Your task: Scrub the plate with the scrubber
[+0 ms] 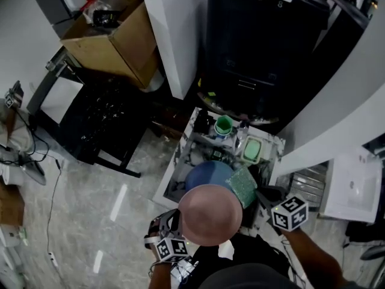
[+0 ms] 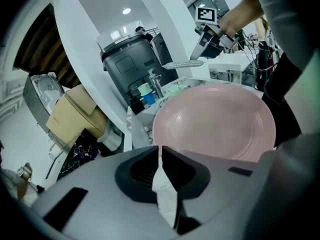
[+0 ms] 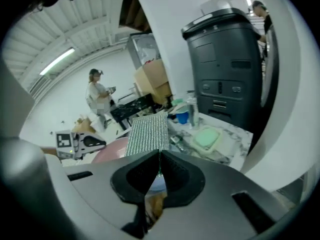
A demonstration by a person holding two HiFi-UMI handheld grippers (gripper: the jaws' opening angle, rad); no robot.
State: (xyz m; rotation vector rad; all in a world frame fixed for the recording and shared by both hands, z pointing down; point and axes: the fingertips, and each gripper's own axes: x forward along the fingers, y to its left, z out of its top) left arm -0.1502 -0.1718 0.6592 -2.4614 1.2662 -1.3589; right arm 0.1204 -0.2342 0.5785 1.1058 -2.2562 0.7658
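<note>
The left gripper (image 2: pixel 161 149) clenches the near rim of the pink plate (image 2: pixel 215 121). The right gripper (image 3: pixel 159 156) grasps the lower edge of the scrubber (image 3: pixel 147 133) (a green mesh pad). Only the left gripper view shows the scrubber edge-on at the plate's 12 o'clock, with open air between them. In the head view a blue bowl (image 1: pixel 207 173) lies past the plate's far rim. A green cup (image 1: pixel 224 125) stands at 12 o'clock on the marble counter (image 3: pixel 235 134), with a dark bin (image 1: pixel 264 41) behind it.
</note>
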